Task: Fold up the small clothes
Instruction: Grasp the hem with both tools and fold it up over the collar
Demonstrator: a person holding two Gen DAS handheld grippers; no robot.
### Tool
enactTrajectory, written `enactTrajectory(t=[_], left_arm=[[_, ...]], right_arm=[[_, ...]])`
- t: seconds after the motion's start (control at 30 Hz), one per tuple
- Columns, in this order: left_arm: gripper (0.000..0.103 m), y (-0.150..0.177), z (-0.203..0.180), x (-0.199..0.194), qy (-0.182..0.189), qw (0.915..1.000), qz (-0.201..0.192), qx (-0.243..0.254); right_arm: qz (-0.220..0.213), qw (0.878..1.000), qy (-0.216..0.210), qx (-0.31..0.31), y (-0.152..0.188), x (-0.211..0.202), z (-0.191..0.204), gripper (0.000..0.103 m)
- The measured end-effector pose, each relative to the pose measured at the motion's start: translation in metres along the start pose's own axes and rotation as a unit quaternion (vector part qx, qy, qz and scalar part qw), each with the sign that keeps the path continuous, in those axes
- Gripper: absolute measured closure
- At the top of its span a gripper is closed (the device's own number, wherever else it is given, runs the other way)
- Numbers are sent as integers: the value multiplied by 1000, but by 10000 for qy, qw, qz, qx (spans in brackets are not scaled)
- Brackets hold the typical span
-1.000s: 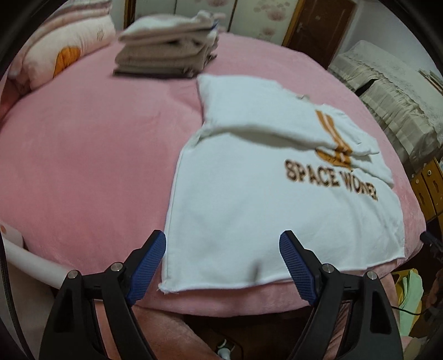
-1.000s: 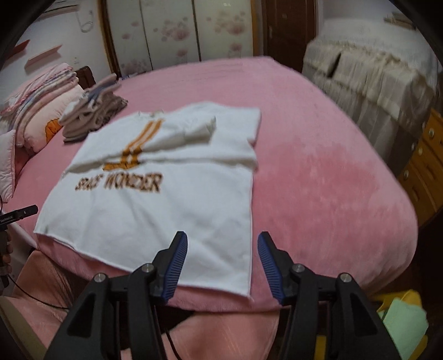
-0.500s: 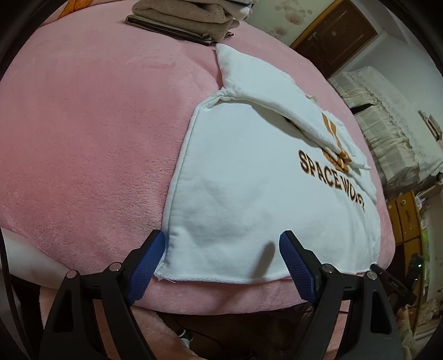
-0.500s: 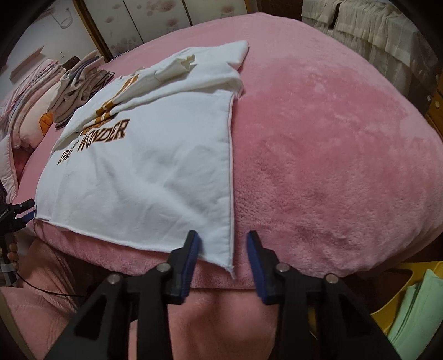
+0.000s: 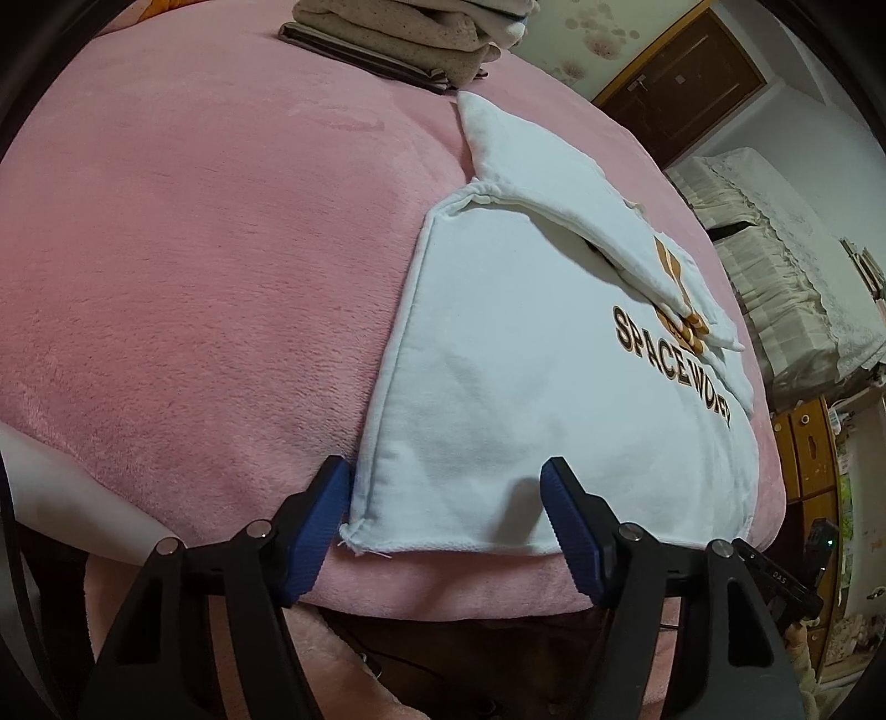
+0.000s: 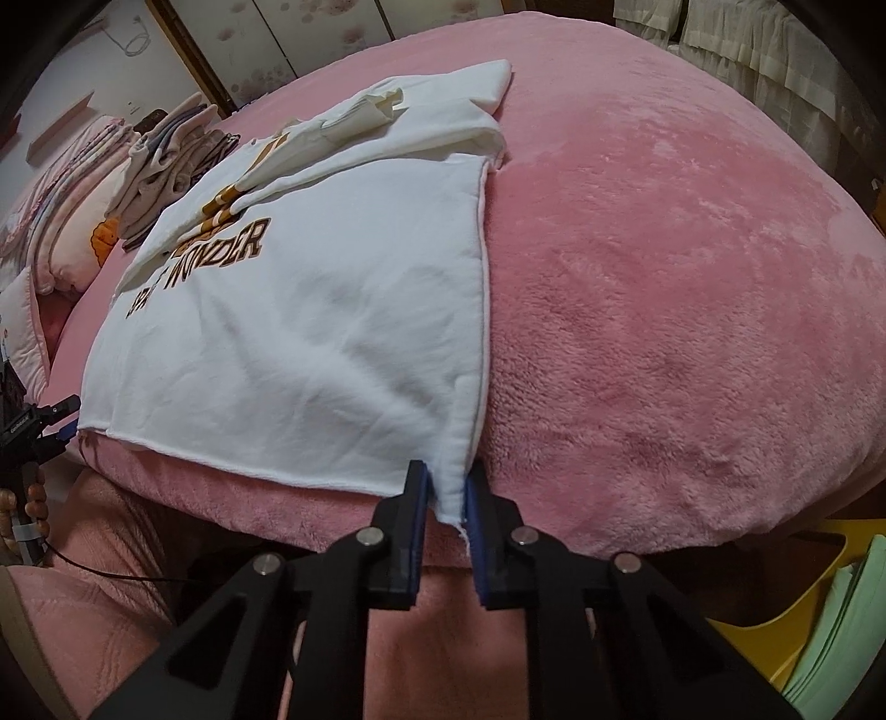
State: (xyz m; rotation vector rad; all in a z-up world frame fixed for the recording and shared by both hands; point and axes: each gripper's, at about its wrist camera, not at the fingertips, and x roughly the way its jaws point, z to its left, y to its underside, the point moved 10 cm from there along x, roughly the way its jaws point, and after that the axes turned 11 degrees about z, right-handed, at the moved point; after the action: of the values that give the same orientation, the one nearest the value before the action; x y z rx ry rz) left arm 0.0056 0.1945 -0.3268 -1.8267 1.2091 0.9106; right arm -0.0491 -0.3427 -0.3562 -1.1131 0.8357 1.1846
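Observation:
A white shirt (image 5: 526, 387) with brown lettering lies flat on the pink bed (image 5: 194, 277), sleeves folded in over the chest. My left gripper (image 5: 446, 471) straddles the shirt's near left hem corner. Its jaws are closing but stand wide, the left pad at the cloth's edge and the right pad over the hem, neither pinching. In the right wrist view the shirt (image 6: 310, 343) reaches the bed's front edge. There my right gripper (image 6: 446, 476) is closing on the near right hem corner, with the cloth pinched between its blue pads.
A stack of folded clothes (image 5: 410, 27) sits at the far side of the bed, beside pillows (image 6: 72, 221). A yellow bin (image 6: 775, 637) stands on the floor at the right. A second bed (image 5: 775, 277) and a wooden dresser (image 5: 808, 454) stand beyond.
Both grippers dropped to the shirt's near hem. The right jaws narrowed from wide onto the right corner. The left jaws narrowed slightly around the left corner.

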Motion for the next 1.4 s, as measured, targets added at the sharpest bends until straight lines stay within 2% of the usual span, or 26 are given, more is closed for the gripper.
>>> enactTrajectory(t=[0.07,0.13,0.27,0.3,0.33,0.37,0.4,0.43,0.6,0.67,0.73,0.77,0.87,0.93,1.1,1.27,1.4], left_arm=[[33,1,1,2,-13,10000,39,-15],[28,1,1,6,69,9999,93,-54],[29,2,0,10,153,9997,175,-82],[35,2,-1,11,161,9996,194,-80],[52,3,-1,11,134,9997,213,-75],[62,4,1,13,65,9996,272,-71],[80,5,3,14,74,9993,348,-78],[94,7,3,15,141,9989,429,-105],[98,6,-4,14,-18,9977,675,32],[99,3,-9,11,76,9973,736,1],[99,-3,-17,2,482,9963,682,-184],[99,-10,-25,-7,800,9948,556,-302],[99,-31,-42,-29,1402,9887,207,-481],[99,-52,-60,-44,1703,9840,-40,-522],[99,-117,-90,-69,2032,9752,-615,-633],[99,-198,-93,-72,1906,9709,-1103,-936],[99,-251,-84,-46,1693,9720,-1140,-1167]], right_arm=[[23,10000,11,11,0,1,-1,90],[47,10000,1,28,-1,2,-1,89],[53,10000,-31,12,-1,2,0,90],[54,10000,-39,-1,-1,2,0,91],[59,10000,-67,-12,0,2,1,95],[57,10000,-74,-20,-1,3,2,95],[54,10000,-55,-44,-1,2,2,96],[53,9999,-46,-72,-1,2,4,96],[-21,9997,-88,-243,-4,-5,11,97],[-150,9992,-183,-312,-8,-15,16,98],[-378,9981,-391,-290,-17,-33,20,98],[-462,9975,-461,-255,-21,-40,19,98],[-848,9933,-779,-80,-44,-69,18,98],[-1152,9881,-1019,34,-67,-91,18,98],[-1718,9744,-1433,196,-132,-129,25,98],[-2095,9631,-1610,505,-204,-142,20,98],[-2074,9573,-1768,966,-259,-117,5,98]])
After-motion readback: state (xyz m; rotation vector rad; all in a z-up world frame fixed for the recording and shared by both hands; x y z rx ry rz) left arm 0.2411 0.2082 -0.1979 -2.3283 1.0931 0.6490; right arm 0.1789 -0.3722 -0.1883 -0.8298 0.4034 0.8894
